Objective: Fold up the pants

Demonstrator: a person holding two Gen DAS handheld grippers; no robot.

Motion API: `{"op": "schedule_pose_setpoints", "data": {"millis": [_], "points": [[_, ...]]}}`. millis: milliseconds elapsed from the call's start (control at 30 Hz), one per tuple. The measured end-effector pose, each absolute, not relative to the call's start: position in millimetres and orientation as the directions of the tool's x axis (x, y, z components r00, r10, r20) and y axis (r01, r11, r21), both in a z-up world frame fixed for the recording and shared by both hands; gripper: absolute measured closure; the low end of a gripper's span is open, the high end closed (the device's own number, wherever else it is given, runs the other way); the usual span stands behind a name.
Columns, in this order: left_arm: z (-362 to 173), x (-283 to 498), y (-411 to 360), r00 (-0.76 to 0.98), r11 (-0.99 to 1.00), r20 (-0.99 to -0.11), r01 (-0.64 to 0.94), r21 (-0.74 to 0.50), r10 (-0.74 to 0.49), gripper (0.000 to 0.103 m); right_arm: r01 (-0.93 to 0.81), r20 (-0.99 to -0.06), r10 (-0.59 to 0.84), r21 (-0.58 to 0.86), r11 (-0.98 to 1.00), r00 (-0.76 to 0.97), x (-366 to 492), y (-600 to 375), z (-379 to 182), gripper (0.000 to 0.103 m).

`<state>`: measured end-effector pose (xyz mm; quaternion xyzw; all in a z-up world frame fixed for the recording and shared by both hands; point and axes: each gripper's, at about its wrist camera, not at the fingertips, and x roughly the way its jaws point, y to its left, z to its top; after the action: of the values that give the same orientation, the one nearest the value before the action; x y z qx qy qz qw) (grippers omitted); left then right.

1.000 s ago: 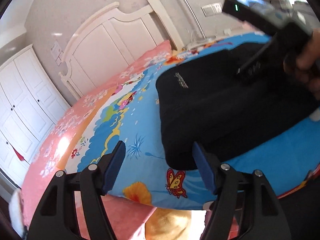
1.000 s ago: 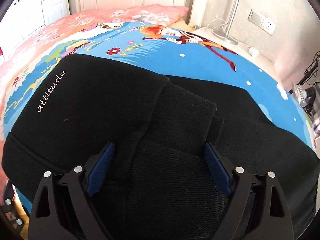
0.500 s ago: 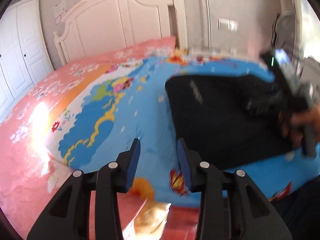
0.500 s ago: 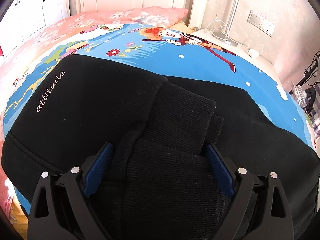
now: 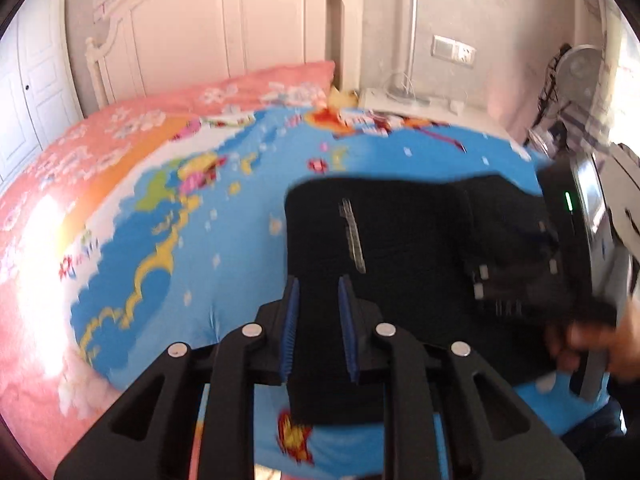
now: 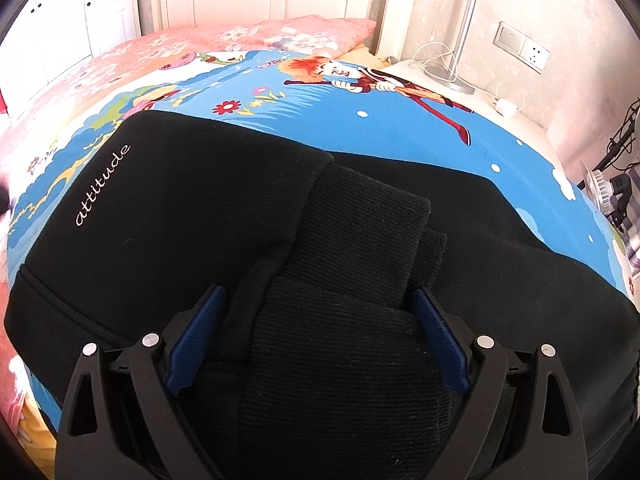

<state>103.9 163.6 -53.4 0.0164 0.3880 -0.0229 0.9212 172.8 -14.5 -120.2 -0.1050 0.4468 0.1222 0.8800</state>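
Black pants [image 6: 192,216] with white "attitude" lettering lie folded on the blue cartoon bedspread [image 6: 360,120]. Their ribbed cuffs [image 6: 360,232] lie on top near the front. My right gripper [image 6: 316,304] is open, its jaws standing either side of the cuffs, just above the cloth. In the left wrist view the pants [image 5: 400,240] lie right of centre. My left gripper [image 5: 318,292] has its jaws narrowed around the pants' near left edge; the cloth shows between them. The right gripper [image 5: 516,280] and the hand holding it show at the far right.
A pink quilt [image 5: 48,200] covers the bed's left side, with a white headboard [image 5: 224,28] behind. A bedside table with a lamp pole and cables [image 6: 448,68] stands at the back right. A fan [image 5: 576,76] stands by the right wall.
My left gripper has swung right and forward onto the pants' left edge and its jaws have narrowed from wide open. The right gripper has stayed put, open over the cuffs.
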Motion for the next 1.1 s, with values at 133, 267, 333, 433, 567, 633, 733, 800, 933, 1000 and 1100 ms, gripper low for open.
{"op": "schedule_pose_setpoints", "data": {"millis": [133, 267, 333, 433, 567, 633, 733, 800, 933, 1000, 1100], "points": [[-56, 173, 155, 0.67, 0.999, -0.741, 0.047, -0.007, -0.037, 0.081, -0.312, -0.814, 0.122, -0.075, 0.947, 0.568, 173, -15, -120, 0.014], [-75, 230, 150, 0.608, 0.998, -0.792, 0.051, -0.029, -0.054, 0.081, -0.312, -0.814, 0.122, -0.075, 0.947, 0.568, 173, -15, -121, 0.014], [-97, 250, 154, 0.547, 0.998, -0.835, 0.042, -0.041, -0.057, 0.081, -0.313, -0.814, 0.122, -0.076, 0.947, 0.568, 173, -14, -121, 0.014], [-98, 252, 154, 0.551, 0.998, -0.832, 0.039, -0.043, -0.058, 0.081, -0.31, -0.814, 0.122, -0.074, 0.948, 0.568, 173, -14, -121, 0.014], [-99, 248, 151, 0.569, 0.999, -0.822, 0.038, -0.015, -0.034, 0.081, -0.302, -0.807, 0.12, -0.075, 0.95, 0.578, 171, -14, -118, 0.014], [-100, 247, 151, 0.575, 0.999, -0.817, 0.033, -0.016, -0.032, 0.081, -0.293, -0.811, 0.116, -0.072, 0.953, 0.574, 172, -13, -113, 0.014], [-100, 244, 149, 0.589, 0.999, -0.808, 0.035, 0.002, -0.019, 0.081, -0.279, -0.771, 0.123, -0.072, 0.958, 0.624, 172, -10, -92, 0.014], [-100, 243, 149, 0.598, 0.999, -0.802, 0.036, 0.0, -0.021, 0.081, -0.272, -0.736, 0.138, -0.065, 0.96, 0.663, 175, -9, -79, 0.014], [-96, 234, 167, 0.629, 0.991, -0.767, 0.04, -0.129, -0.125, 0.071, -0.291, -0.832, 0.082, -0.097, 0.952, 0.548, 211, 0, -102, 0.014], [-86, 219, 174, 0.671, 0.985, -0.726, 0.038, -0.167, -0.149, 0.054, -0.305, -0.85, 0.119, -0.05, 0.951, 0.513, 220, -6, -111, 0.012], [-70, 178, 181, 0.743, 0.984, -0.653, 0.038, -0.176, -0.146, 0.054, -0.326, -0.857, 0.148, -0.025, 0.945, 0.494, 219, -12, -106, 0.012]]}}
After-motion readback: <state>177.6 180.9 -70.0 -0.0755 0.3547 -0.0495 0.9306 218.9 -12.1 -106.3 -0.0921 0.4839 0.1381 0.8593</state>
